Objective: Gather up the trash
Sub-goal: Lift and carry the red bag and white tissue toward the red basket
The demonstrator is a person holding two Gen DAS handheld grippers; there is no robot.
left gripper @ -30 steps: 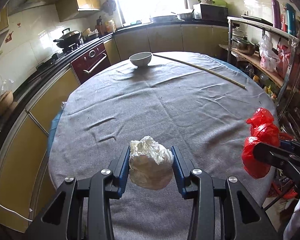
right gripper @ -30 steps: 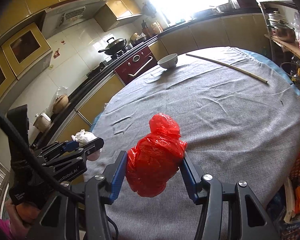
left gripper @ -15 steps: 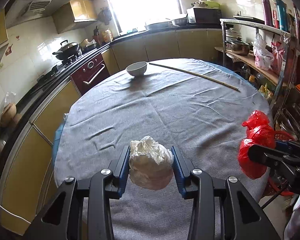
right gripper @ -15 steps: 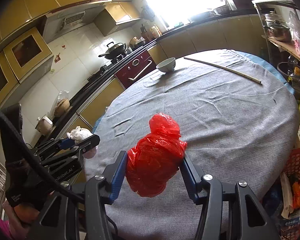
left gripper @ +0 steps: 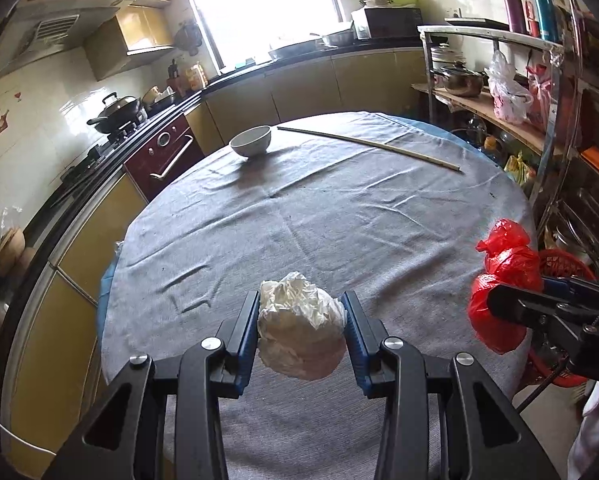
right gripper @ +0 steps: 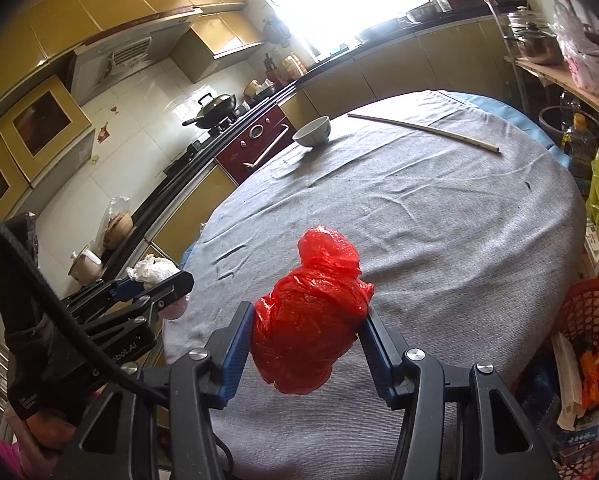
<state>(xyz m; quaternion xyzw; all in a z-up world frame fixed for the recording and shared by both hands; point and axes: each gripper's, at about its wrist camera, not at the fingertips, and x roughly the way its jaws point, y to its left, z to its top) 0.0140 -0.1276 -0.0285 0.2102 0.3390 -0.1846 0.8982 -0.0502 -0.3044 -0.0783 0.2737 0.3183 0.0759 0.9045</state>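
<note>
The left gripper [left gripper: 301, 326] is clamping a crumpled white wad [left gripper: 299, 328] between its blue-padded fingers [left gripper: 248, 334], holding it lifted above the near edge of the round desk [left gripper: 339, 208], which is wearing a grey cloth. The right gripper [right gripper: 309, 330] is squeezing a scrunched red plastic bag [right gripper: 311, 320] between its fingers [right gripper: 237, 344], also raised over the near part of the desk. A red basket [right gripper: 591, 308] with rubbish in it is standing on the floor to the right of the desk. At the far side of the desk a white bowl [left gripper: 251, 141] is sitting, with a long thin stick [left gripper: 369, 147] lying just to its right.
</note>
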